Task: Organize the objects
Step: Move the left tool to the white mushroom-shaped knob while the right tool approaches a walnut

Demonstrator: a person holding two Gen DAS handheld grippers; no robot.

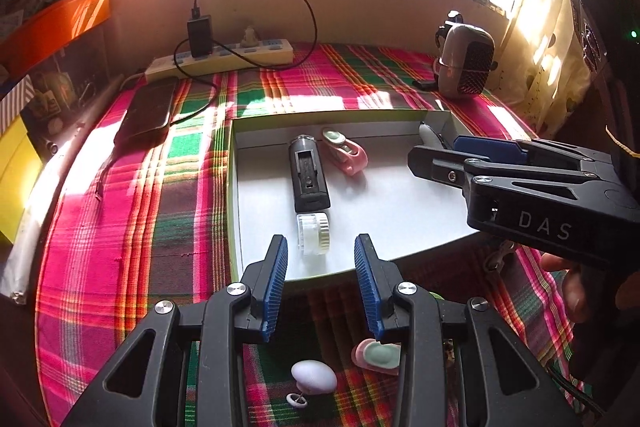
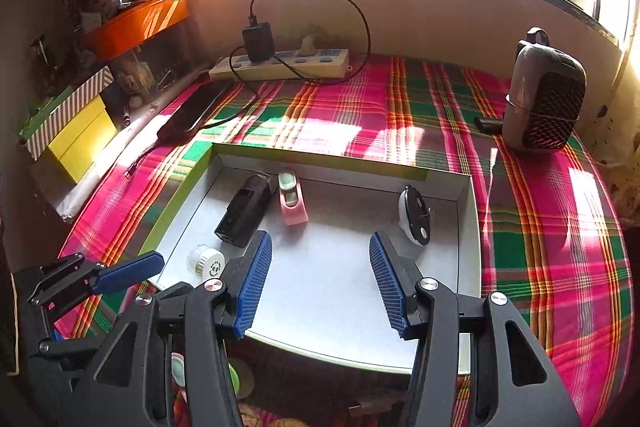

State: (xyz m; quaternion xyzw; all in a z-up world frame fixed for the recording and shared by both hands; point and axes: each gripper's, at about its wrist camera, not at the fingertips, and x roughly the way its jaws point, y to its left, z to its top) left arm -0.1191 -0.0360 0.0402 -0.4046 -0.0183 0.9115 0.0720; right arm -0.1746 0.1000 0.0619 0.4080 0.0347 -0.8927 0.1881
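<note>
Both the left gripper [image 1: 321, 281] and the right gripper [image 2: 320, 283] hover with jaws wide and empty over the near edge of the white tray [image 2: 344, 287], which already holds a black device [image 1: 308, 173], a pink clip [image 1: 345, 150] and a white ribbed cap [image 1: 313, 231]. Still on the plaid-covered counter [image 1: 132, 219], below the left gripper, lie a pale oval piece [image 1: 314, 375] and a pink-and-green piece [image 1: 378, 355]. Judged risk: the rounded oval may squirt from closing jaws, or the tray rim be knocked while reaching down.

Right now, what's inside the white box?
Inside the white box: a black cylinder gadget, a pink clip thing, a small clear ribbed cap and a black-and-white oval piece. The jaws cover part of the box's front floor.
</note>
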